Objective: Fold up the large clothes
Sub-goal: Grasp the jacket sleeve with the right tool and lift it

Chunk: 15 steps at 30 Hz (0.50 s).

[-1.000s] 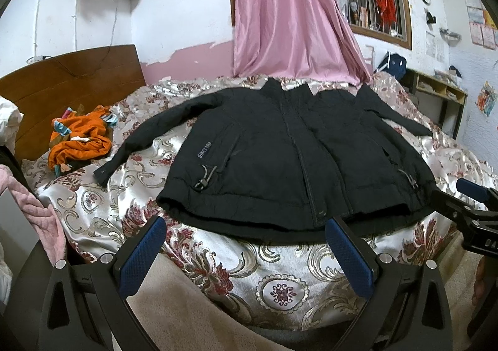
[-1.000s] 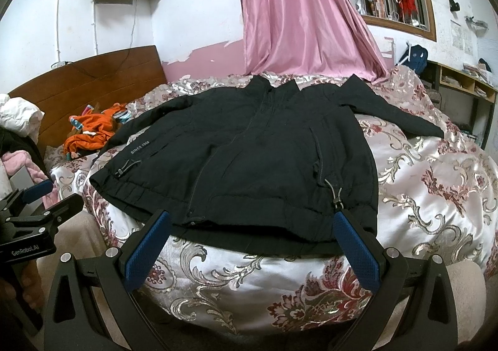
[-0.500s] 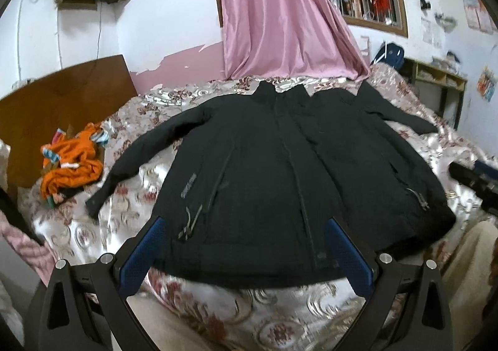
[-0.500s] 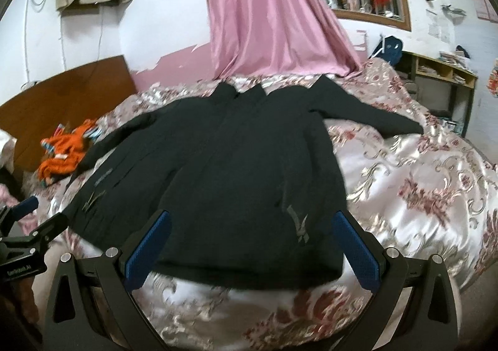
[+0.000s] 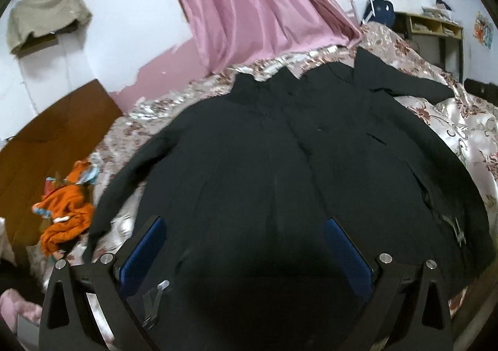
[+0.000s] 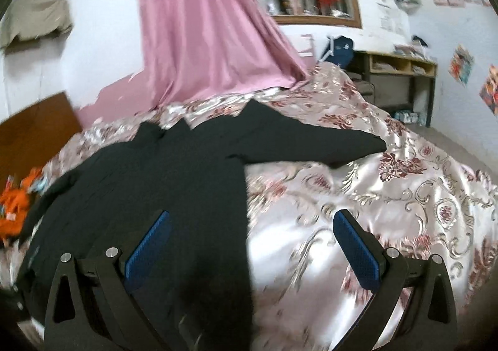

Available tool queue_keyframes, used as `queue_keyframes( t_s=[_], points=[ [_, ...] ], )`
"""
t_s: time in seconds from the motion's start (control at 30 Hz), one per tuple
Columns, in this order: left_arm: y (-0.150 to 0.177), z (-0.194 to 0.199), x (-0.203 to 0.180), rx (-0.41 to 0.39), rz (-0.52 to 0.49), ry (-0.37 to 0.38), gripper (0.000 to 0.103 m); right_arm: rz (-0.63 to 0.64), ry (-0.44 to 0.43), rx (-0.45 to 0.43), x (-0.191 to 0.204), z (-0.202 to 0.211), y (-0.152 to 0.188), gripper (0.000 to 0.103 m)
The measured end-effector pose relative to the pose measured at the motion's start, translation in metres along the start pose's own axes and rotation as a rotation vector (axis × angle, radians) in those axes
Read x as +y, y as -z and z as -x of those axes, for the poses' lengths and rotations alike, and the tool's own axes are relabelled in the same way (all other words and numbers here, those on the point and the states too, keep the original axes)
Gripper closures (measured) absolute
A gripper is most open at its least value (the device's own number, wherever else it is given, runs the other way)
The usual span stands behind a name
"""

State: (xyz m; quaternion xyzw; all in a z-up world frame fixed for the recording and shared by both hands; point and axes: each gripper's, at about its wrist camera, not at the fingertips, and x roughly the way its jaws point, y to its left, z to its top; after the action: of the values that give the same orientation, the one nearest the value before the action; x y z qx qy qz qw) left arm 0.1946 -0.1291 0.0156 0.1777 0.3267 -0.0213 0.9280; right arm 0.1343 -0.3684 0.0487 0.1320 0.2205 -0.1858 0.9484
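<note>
A black jacket lies spread front-up on the floral satin bedspread, both sleeves stretched out to the sides. My left gripper hovers open over the jacket's lower left part, nothing between its blue pads. In the right wrist view the jacket fills the left half, with its right sleeve reaching across the bedspread. My right gripper stands open over the jacket's right side edge, one pad above cloth, the other above bare bedspread.
An orange garment lies bunched at the bed's left near the wooden headboard. A pink curtain hangs behind the bed. A desk with shelves stands at the far right wall.
Both grippers have moved forward from the bed's foot and down, so they are now above the jacket; the right one has swung to the jacket's right edge. Both stay open.
</note>
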Motion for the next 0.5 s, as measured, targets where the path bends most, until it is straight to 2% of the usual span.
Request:
queue_keyframes(
  t_s=[0.1, 0.17, 0.23, 0.3, 0.37, 0.5],
  points=[
    [-0.018, -0.028, -0.017, 0.027, 0.007, 0.054, 0.000, -0.030, -0.009, -0.003, -0.024, -0.026, -0.006, 0.001],
    [-0.032, -0.049, -0.029, 0.045, 0.013, 0.107, 0.000, -0.065, 0.004, 0.034, -0.047, -0.051, -0.011, 0.001],
    [-0.051, -0.071, -0.048, 0.051, -0.009, 0.150, 0.000, -0.104, -0.020, 0.085, -0.070, -0.078, -0.017, 0.001],
    [-0.069, -0.090, -0.072, 0.040, -0.048, 0.181, 0.000, -0.128, -0.028, 0.138, -0.093, -0.105, -0.024, 0.001],
    [-0.089, -0.107, -0.091, 0.025, -0.069, 0.225, 0.000, -0.135, -0.006, 0.152, -0.110, -0.120, -0.030, 0.001],
    [-0.131, -0.142, -0.121, 0.000, -0.030, 0.332, 0.000, -0.169, -0.020, 0.218, -0.147, -0.175, -0.049, 0.001]
  ],
)
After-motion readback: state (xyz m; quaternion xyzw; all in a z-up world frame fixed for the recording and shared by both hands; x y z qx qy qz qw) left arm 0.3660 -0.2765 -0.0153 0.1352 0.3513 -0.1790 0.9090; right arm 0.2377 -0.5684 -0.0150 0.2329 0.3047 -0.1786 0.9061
